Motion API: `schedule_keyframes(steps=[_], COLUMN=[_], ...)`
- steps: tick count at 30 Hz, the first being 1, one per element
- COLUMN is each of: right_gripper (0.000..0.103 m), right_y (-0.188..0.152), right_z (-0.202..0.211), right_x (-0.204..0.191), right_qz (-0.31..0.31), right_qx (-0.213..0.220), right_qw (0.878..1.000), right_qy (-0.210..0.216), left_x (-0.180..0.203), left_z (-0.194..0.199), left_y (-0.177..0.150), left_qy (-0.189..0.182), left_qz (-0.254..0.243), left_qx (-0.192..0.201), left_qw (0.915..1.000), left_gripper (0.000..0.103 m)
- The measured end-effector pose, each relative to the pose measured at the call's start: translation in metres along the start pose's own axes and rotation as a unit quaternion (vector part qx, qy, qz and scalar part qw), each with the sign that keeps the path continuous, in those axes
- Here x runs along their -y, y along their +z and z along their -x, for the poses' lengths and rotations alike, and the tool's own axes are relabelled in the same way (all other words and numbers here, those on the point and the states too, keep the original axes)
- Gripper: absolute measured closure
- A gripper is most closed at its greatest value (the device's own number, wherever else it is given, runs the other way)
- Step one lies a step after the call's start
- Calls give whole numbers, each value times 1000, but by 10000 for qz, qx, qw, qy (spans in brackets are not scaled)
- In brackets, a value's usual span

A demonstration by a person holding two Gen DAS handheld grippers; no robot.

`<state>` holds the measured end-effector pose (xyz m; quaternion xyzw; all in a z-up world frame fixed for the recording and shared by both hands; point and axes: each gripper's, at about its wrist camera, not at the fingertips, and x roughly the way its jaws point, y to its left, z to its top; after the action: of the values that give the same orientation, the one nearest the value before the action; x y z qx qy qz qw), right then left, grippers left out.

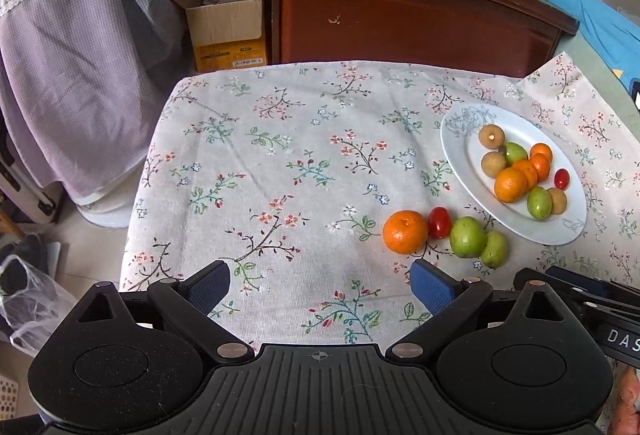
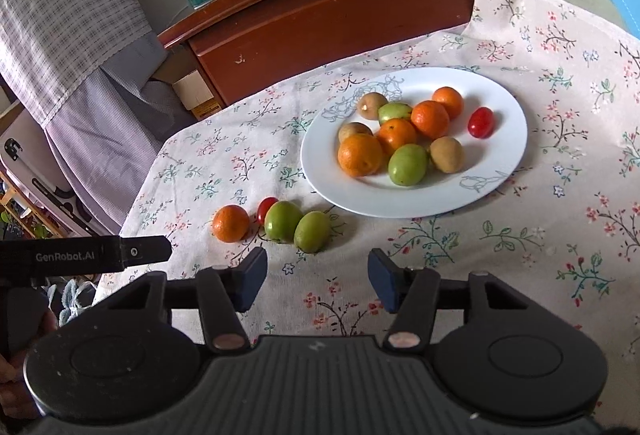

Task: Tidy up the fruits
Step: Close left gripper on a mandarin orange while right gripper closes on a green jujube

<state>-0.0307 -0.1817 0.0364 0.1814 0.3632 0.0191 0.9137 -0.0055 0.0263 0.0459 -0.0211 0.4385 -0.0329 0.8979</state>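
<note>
A white oval plate holds several fruits: oranges, green fruits, brown kiwis and a cherry tomato. On the floral cloth beside it lie an orange, a cherry tomato and two green fruits. My left gripper stands open over bare cloth, its right pad just short of the orange. My right gripper is open too, nothing between its pads, just below the nearer green fruit.
A dark wooden cabinet with green and blue boxes on top stands behind the table. A cardboard box and a draped lilac cloth lie at the left. The table's left edge drops to the floor, where a plastic bag lies.
</note>
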Motion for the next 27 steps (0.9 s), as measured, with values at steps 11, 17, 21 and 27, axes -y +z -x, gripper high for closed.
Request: schedule_keyframes(steps=[11,17,21,27], right_gripper=[58,66,78,80], right_y=[7,10,10,9], right_z=[-24,-34,-37,-33], right_x=[1,0,-4,-4], right_qz=[10,48,159,109], right_qx=[26,37,-4,-88], right_qw=[10000,9999,9999,9999], right_qy=[-88,-91,-39,-44], left_x=[9,9,13,20], left_z=[-6,-11,-14,-21], left_y=[0,1,0,1], left_qy=[-52,-143,-240,-345], left_qz=[-94,-36,-34,-100], left_qx=[82,93,133,252], left_qw=[9999,9998,9996,9990], left_gripper=[6,7,7,11])
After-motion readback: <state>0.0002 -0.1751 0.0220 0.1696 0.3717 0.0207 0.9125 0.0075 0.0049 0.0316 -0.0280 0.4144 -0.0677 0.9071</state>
